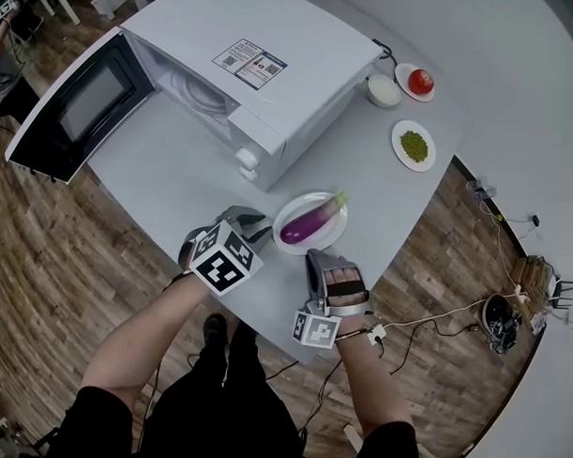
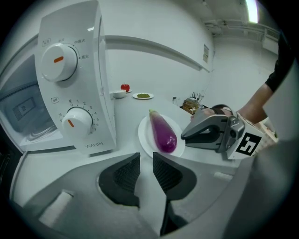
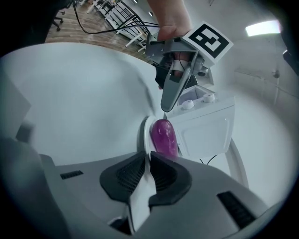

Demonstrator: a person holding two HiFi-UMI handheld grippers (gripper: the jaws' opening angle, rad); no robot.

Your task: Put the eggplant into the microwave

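Observation:
A purple eggplant (image 1: 312, 222) lies on a small white plate (image 1: 325, 240) near the table's front edge, in front of the white microwave (image 1: 274, 44). The microwave's door (image 1: 75, 103) stands swung open to the left. My left gripper (image 1: 254, 218) sits just left of the plate, jaws close together with nothing between them. My right gripper (image 1: 315, 257) is at the plate's near side, jaws nearly touching and empty. The left gripper view shows the eggplant (image 2: 163, 133) past its jaws (image 2: 146, 161). The right gripper view shows the eggplant (image 3: 163, 135) just beyond its jaws (image 3: 147, 161).
At the table's far right stand a white bowl (image 1: 383, 90), a plate with a red tomato (image 1: 419, 81) and a plate of green food (image 1: 413, 145). The microwave's two dials (image 2: 60, 63) face the left gripper. Cables lie on the wooden floor (image 1: 452, 314).

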